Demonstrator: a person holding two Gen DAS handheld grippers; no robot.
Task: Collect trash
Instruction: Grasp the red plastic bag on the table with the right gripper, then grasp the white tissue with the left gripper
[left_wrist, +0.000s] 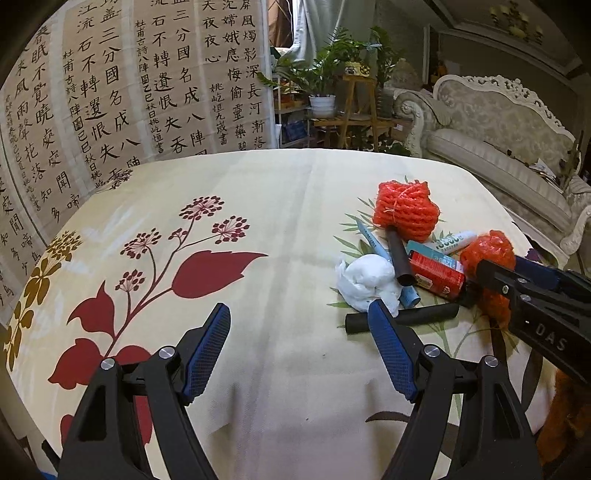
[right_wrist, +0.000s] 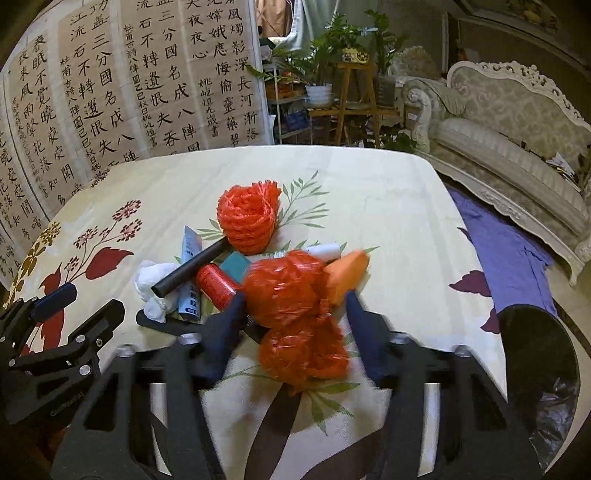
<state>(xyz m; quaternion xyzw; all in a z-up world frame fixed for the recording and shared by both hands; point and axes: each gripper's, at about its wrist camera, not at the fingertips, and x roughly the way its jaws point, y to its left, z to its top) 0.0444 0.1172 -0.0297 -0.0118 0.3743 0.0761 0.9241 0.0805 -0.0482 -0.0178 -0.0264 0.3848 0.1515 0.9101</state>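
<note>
A heap of trash lies on the floral tablecloth (left_wrist: 280, 221): an orange net ball (left_wrist: 404, 214), a white tissue wad (left_wrist: 367, 282), a red can (left_wrist: 437, 275), black tubes (left_wrist: 400, 317) and small tubes. My left gripper (left_wrist: 299, 321) is open and empty, just left of the heap. My right gripper (right_wrist: 295, 299) is open, its fingers standing either side of a crumpled orange-red net bag (right_wrist: 295, 314), which is blurred. That bag also shows in the left wrist view (left_wrist: 487, 254). The net ball (right_wrist: 249, 218), can (right_wrist: 218, 284) and tissue (right_wrist: 153, 284) lie beyond it.
A black bin with a bag liner (right_wrist: 539, 369) stands off the table's right front edge. A purple cloth (right_wrist: 506, 254) lies on the floor. A sofa (left_wrist: 498, 136) is at the right, plants (left_wrist: 332, 81) behind, a calligraphy screen (left_wrist: 110, 92) at the left.
</note>
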